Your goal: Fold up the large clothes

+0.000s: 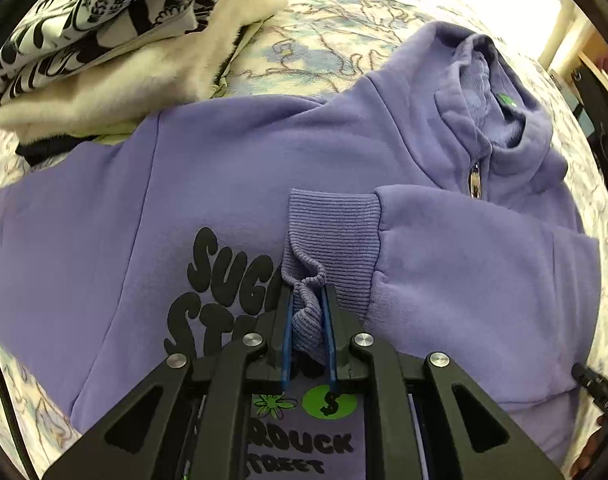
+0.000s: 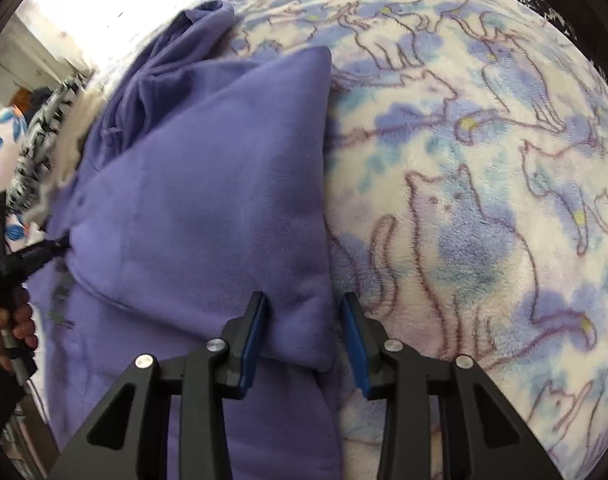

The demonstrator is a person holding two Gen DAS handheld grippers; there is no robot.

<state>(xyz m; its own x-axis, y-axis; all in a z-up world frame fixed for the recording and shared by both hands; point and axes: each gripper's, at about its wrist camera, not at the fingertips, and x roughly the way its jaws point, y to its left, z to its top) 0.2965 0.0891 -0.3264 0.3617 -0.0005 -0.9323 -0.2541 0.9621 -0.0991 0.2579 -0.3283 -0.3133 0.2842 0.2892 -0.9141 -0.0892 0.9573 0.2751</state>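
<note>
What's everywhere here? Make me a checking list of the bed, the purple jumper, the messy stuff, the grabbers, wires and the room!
Surface: fleecy cat-print blanket under everything.
Job's things: purple sweatshirt lying front up; one sleeve folded across the chest, its ribbed cuff over the black lettering.
Clutter: pile of folded clothes beyond the sweatshirt.
Grippers: left gripper shut on the ribbed cuff; right gripper open, fingers either side of the sweatshirt's folded edge.
Cables: dark cable at the left view's edge.
Surroundings: bright, washed out; shelving barely visible.

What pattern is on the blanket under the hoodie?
Outlined cats on blue-and-cream blotches; the blanket shows best in the right wrist view.
</note>
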